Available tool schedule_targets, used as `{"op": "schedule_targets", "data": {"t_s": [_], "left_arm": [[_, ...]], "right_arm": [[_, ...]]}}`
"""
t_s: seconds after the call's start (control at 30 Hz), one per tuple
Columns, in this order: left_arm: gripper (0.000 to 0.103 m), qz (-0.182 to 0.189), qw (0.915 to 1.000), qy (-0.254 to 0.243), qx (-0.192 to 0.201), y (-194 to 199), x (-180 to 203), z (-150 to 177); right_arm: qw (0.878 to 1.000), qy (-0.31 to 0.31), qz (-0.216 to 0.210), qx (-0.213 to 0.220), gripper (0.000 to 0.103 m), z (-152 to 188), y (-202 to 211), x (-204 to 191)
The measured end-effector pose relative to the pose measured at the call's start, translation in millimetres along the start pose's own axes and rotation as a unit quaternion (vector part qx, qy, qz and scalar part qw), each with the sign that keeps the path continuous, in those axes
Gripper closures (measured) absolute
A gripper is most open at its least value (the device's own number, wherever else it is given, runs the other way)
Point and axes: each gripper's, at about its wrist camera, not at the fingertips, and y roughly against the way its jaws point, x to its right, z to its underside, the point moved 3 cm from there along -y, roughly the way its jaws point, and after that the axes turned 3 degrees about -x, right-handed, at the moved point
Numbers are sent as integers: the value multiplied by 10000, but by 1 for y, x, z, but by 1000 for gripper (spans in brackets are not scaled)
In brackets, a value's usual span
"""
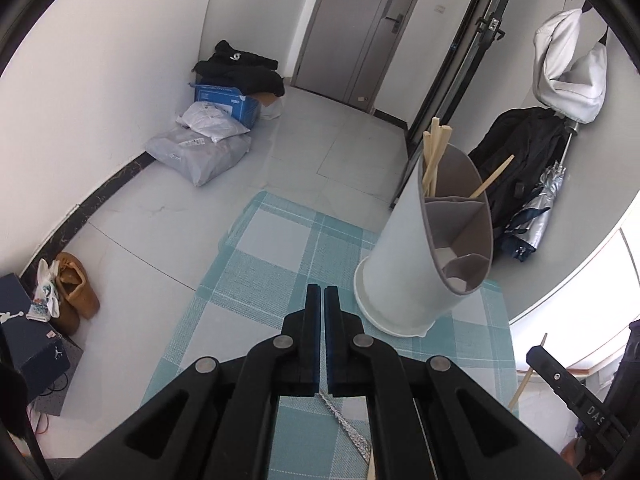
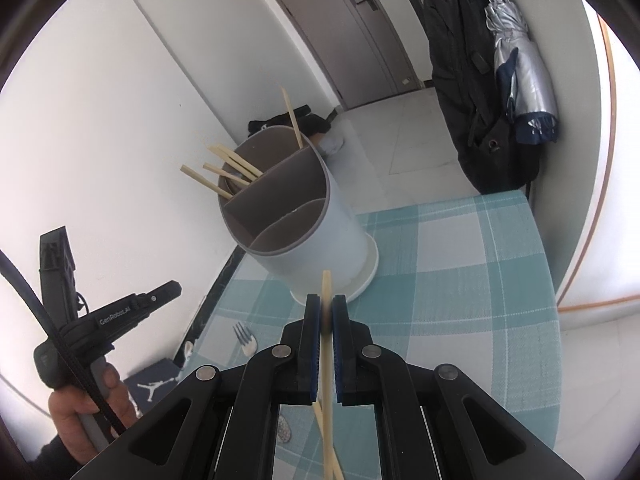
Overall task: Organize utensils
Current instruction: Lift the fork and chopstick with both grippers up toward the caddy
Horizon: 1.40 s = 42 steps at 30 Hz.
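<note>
A white utensil holder (image 1: 400, 268) (image 2: 320, 232) with three grey compartments stands on the teal checked tablecloth (image 1: 276, 264) (image 2: 460, 264). Several wooden chopsticks (image 1: 430, 156) (image 2: 232, 168) lean in its far compartment. My right gripper (image 2: 327, 300) is shut on a chopstick (image 2: 326, 284) whose tip points at the holder's base; a second stick shows under the jaws. My left gripper (image 1: 323, 292) is shut with nothing seen between its tips, left of the holder. A fork (image 2: 241, 332) lies on the cloth near the left edge. A braided metal handle (image 1: 346, 428) lies below the left jaws.
The cloth's edges drop to a tiled floor with bags and a blue box (image 1: 228, 100) and tan shoes (image 1: 76, 288). A dark jacket (image 2: 460, 80) and a folded umbrella (image 2: 520, 72) hang to the right. A hand (image 2: 80, 412) grips the left tool.
</note>
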Motion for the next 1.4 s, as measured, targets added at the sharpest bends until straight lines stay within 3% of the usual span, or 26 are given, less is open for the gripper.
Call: {"op": "schedule_targets", "data": {"t_s": [0.1, 0.17, 0.23, 0.27, 0.37, 0.47, 0.6, 0.77, 0.9, 0.97, 1.1, 1.4], "left_arm": [[103, -5, 9988, 184, -444, -15, -12, 5], [89, -19, 9955, 420, -844, -31, -25, 10], [53, 55, 9930, 619, -1003, -42, -36, 15], [46, 109, 9922, 716, -1012, -46, -41, 16], [40, 251, 9908, 678, -1140, -57, -43, 19], [40, 143, 9915, 318, -1253, -73, -34, 20], [40, 75, 9879, -26, -1549, -93, -24, 27], [43, -308, 9843, -548, -1649, -100, -11, 34], [70, -574, 9786, -1069, -1660, -97, -2, 38], [87, -574, 9790, -1055, -1644, -96, -3, 38], [92, -335, 9847, -644, -1582, -94, -12, 36], [103, -313, 9896, -419, -1339, -95, -5, 25]], "right_arm": [[10000, 17, 9, 31, 98, 2, 2, -4], [10000, 69, 8, 39, 98, 4, 3, -6], [9999, 132, 11, 12, 98, 7, 3, -9], [9999, 158, 9, 1, 98, 8, 3, -10], [9997, 250, 24, -21, 98, 10, 1, -11], [9997, 251, 21, -29, 98, 8, -2, -10], [9998, 175, 5, -43, 98, 4, -6, -7], [9998, 154, -2, -88, 98, 2, -11, -4], [9998, 133, 1, -135, 98, 1, -15, -2], [9998, 108, -1, -158, 98, 0, -17, 0], [9998, -1, -23, -176, 98, -2, -17, 4], [9999, -6, -50, -149, 98, -2, -13, 5]]}}
